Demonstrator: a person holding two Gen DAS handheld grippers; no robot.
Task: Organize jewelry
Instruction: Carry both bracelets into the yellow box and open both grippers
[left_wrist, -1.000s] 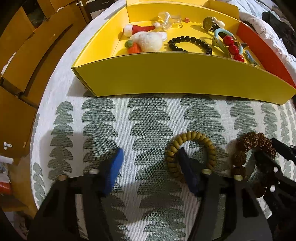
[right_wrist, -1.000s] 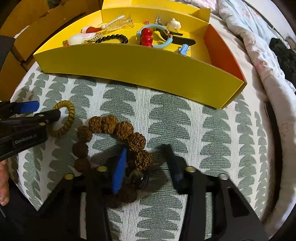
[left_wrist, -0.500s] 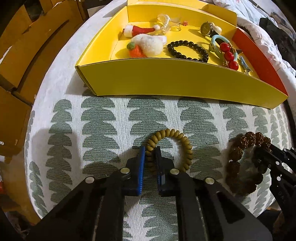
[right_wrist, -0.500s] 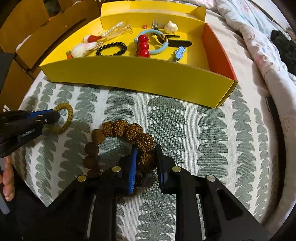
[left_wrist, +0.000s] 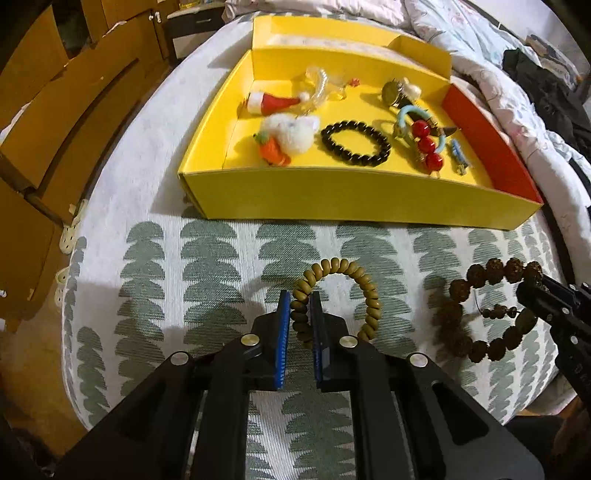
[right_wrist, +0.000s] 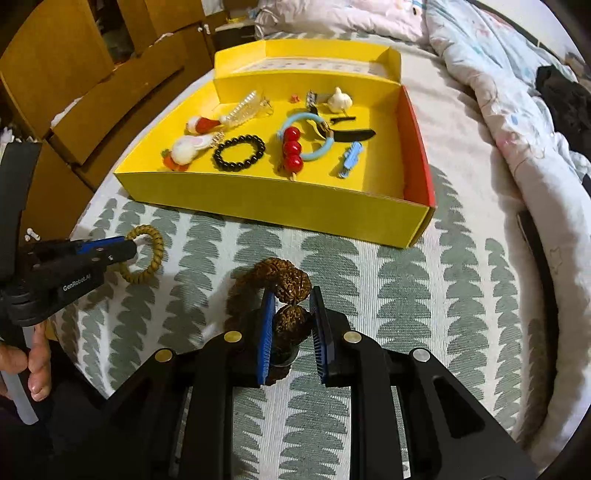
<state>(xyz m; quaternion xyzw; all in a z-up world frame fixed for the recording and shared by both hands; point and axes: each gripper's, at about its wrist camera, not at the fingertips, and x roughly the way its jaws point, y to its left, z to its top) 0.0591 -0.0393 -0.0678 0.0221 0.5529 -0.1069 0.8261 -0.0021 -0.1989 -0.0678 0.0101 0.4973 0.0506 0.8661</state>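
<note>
Several trinkets lie inside yellow box (left_wrist: 354, 195).

We are in a bedroom at home: a rumpled quilt (right_wrist: 491, 74) with a pale printed pattern lies heaped along the far side of a bed (right_wrist: 461, 295) covered in a white-and-green leaf-print cloth. Wooden cabinets (right_wrist: 74, 74) stand close beside it, dark clothing (right_wrist: 565, 99) lies on the bedding, and a yellow cardboard tray (right_wrist: 277, 199) of trinkets rests on the bed.
</note>
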